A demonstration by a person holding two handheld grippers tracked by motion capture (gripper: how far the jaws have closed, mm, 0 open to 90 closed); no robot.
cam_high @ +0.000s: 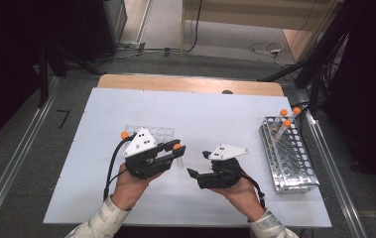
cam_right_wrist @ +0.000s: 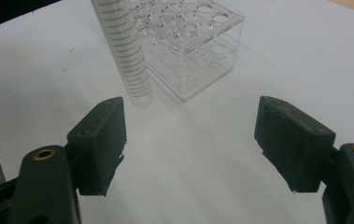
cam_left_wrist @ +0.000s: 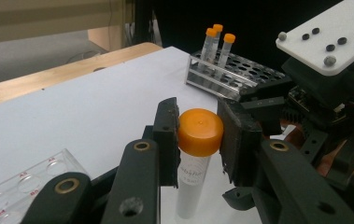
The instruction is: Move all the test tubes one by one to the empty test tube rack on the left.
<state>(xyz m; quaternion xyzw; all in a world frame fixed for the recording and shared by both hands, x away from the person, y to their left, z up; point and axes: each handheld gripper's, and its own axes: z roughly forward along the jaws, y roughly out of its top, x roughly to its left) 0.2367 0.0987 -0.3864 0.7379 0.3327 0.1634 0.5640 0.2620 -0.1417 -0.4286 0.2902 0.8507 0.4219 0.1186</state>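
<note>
Left gripper view, frame centre: the left gripper (cam_left_wrist: 198,135) has its jaws clenched just under the orange cap of a centrifuge tube (cam_left_wrist: 193,172): light, rigid, slick plastic, so gripping below the cap suits. The right gripper (cam_right_wrist: 191,140) gapes empty.

Between the right gripper (cam_right_wrist: 191,149) jaws the white table (cam_right_wrist: 277,60) lies bare. Just ahead stand a hanging tube (cam_right_wrist: 127,56) and the clear rack (cam_right_wrist: 188,42), maybe blocking the way forward.
</note>
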